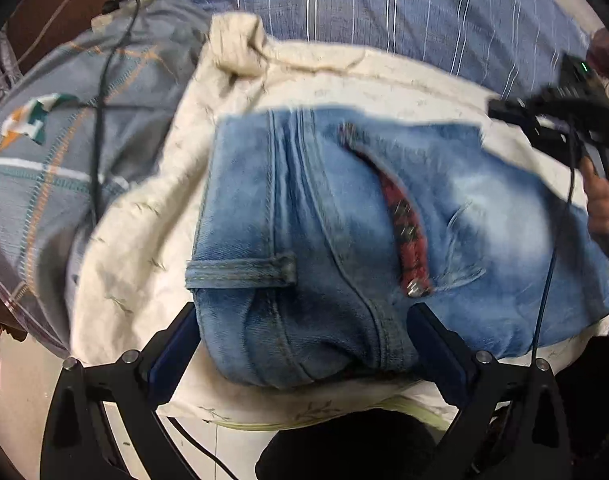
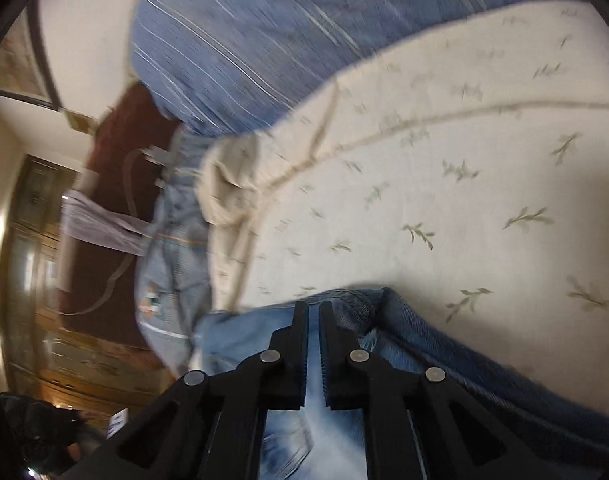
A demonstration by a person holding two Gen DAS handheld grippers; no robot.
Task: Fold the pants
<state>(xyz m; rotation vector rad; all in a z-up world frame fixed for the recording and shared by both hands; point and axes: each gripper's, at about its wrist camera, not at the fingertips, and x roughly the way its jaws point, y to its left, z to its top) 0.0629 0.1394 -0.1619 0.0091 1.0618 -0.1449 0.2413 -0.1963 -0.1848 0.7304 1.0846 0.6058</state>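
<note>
My blue jeans lie in the middle of the left wrist picture, folded into a thick bundle on the cream bed cover with little green leaves on it. My left tool sits at the bottom of that picture. Its two fingers are spread wide, one on each side of the near end of the jeans, and I cannot tell if they press the cloth. A belt loop sticks out toward the left, and a red checked strip runs along a pocket. My right tool shows at the bottom middle of the right wrist picture. Its fingers are pressed close together and pinch a bit of the jeans, with the cloth bunched up at the tips. In the left wrist picture that same tool is at the right edge, held by my hand. A blue striped blanket lies along the top, and a grey pillow with a black cable over it is on the left.
</note>
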